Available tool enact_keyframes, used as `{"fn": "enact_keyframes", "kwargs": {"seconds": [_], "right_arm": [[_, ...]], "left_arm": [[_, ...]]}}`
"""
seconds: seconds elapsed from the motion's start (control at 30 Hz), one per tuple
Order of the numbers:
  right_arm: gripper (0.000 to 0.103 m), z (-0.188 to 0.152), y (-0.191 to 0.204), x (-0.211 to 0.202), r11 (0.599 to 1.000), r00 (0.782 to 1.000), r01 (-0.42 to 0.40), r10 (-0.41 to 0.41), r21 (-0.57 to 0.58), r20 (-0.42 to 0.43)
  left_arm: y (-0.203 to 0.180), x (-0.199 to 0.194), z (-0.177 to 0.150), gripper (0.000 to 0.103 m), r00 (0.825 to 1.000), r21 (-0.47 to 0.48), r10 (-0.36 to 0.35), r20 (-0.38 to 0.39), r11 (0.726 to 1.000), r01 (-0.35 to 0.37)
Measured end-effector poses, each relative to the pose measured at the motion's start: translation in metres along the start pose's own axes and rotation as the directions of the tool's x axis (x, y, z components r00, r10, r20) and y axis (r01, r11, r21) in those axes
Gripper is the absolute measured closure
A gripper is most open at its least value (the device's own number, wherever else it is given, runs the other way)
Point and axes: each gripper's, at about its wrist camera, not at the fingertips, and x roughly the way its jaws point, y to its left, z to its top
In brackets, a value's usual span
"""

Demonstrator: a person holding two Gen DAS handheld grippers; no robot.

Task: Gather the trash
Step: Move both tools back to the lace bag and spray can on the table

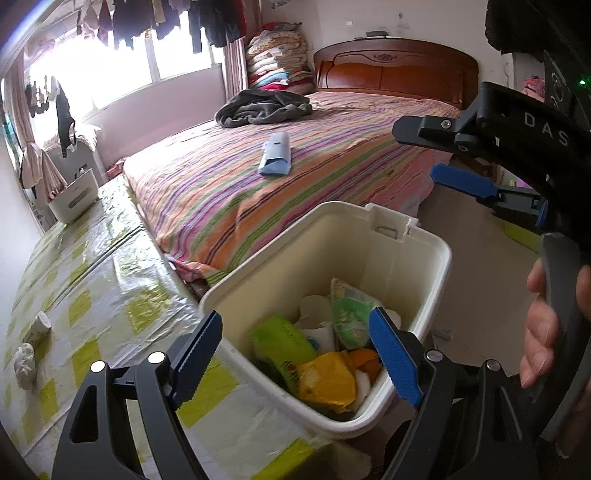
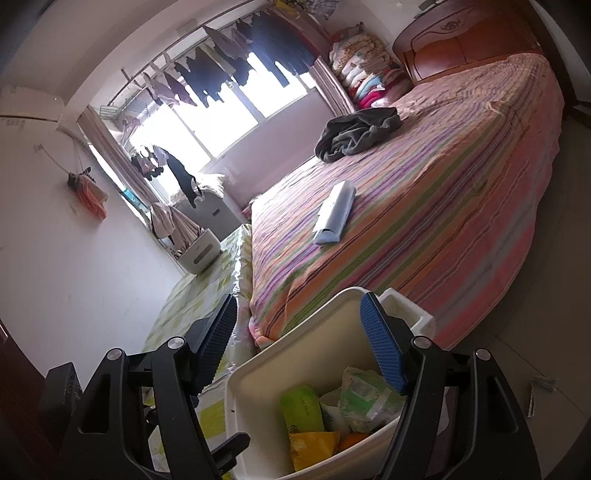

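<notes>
The cream trash bin [image 1: 424, 258] stood at the corner of the bed [image 1: 332, 162], beside a low surface under a yellow-and-white checked plastic cover [image 1: 110, 280]; its near rim was cut off by the gripper bodies in both views, and its outside base could not be seen. Inside lay a green packet [image 1: 280, 339], a yellow wrapper [image 1: 325, 380], a pale green printed bag [image 1: 347, 314] and some white crumpled paper [image 1: 314, 306], with something orange [image 1: 369, 363] half buried under them; the printing on the packets was too blurred to read. The left gripper [image 1: 295, 354] hovered over the bin's near rim with its jaws wide apart and nothing between the blue pads. The right gripper [image 2: 303, 343] also stood over the bin, jaws apart and empty; in the left wrist view it showed at the right edge, held by a hand [image 1: 543, 332] whose fingers wrapped the handle, the rest of the person out of frame. On the checked cover, two white crumpled wads [image 1: 33, 343] lay near the left edge, well apart from the bin. A pale blue packet [image 1: 275, 155] lay on the striped bedspread, and a dark grey garment [image 1: 262, 107] was heaped farther up, near the wooden headboard [image 1: 395, 66]. A small scrap [image 2: 539, 387] lay on the floor right of the bin, too small to identify. The window was washed out by glare behind the hanging clothes [image 1: 162, 18].
</notes>
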Motion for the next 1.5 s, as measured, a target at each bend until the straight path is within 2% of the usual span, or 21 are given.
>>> {"fn": "enact_keyframes", "kwargs": {"seconds": [0.4, 0.57, 0.8, 0.9, 1.0, 1.07, 1.13, 1.17, 1.3, 1.5], "right_arm": [[0.034, -0.011, 0.035, 0.027, 0.998, 0.999, -0.013, 0.011, -0.055, -0.051], [0.034, -0.020, 0.057, 0.043, 0.996, 0.996, -0.028, 0.021, -0.087, -0.083], [0.034, -0.038, 0.088, 0.071, 0.991, 0.989, -0.046, 0.027, -0.127, -0.146], [0.034, -0.046, 0.104, 0.082, 0.987, 0.984, -0.061, 0.034, -0.152, -0.174], [0.034, -0.054, 0.117, 0.089, 0.983, 0.979, -0.076, 0.041, -0.169, -0.197], [0.034, -0.059, 0.125, 0.093, 0.980, 0.976, -0.086, 0.047, -0.180, -0.213], [0.034, -0.064, 0.131, 0.096, 0.978, 0.972, -0.096, 0.052, -0.185, -0.228], [0.034, -0.066, 0.132, 0.098, 0.977, 0.970, -0.102, 0.056, -0.186, -0.237], [0.034, -0.075, 0.140, 0.104, 0.974, 0.961, -0.124, 0.071, -0.189, -0.267], [0.034, -0.083, 0.151, 0.109, 0.967, 0.952, -0.147, 0.081, -0.208, -0.296]], "left_arm": [[0.068, -0.023, -0.013, 0.024, 0.999, -0.108, -0.020, 0.039, 0.994, 0.024], [0.104, -0.032, -0.020, 0.024, 0.998, -0.121, 0.027, 0.055, 0.992, -0.020], [0.171, -0.048, -0.028, 0.024, 0.985, -0.167, 0.161, 0.070, 0.975, -0.147], [0.214, -0.055, -0.036, 0.024, 0.970, -0.222, 0.236, 0.053, 0.950, -0.219], [0.257, -0.057, -0.047, 0.024, 0.959, -0.317, 0.281, 0.021, 0.912, -0.261], [0.287, -0.057, -0.059, 0.024, 0.948, -0.398, 0.318, -0.007, 0.869, -0.295], [0.311, -0.055, -0.070, 0.024, 0.927, -0.444, 0.373, -0.042, 0.824, -0.352], [0.318, -0.054, -0.073, 0.024, 0.920, -0.449, 0.387, -0.053, 0.814, -0.368], [0.344, -0.039, -0.083, 0.024, 0.907, -0.446, 0.404, -0.118, 0.795, -0.412], [0.369, -0.020, -0.090, 0.024, 0.920, -0.487, 0.348, -0.182, 0.780, -0.392]]}}
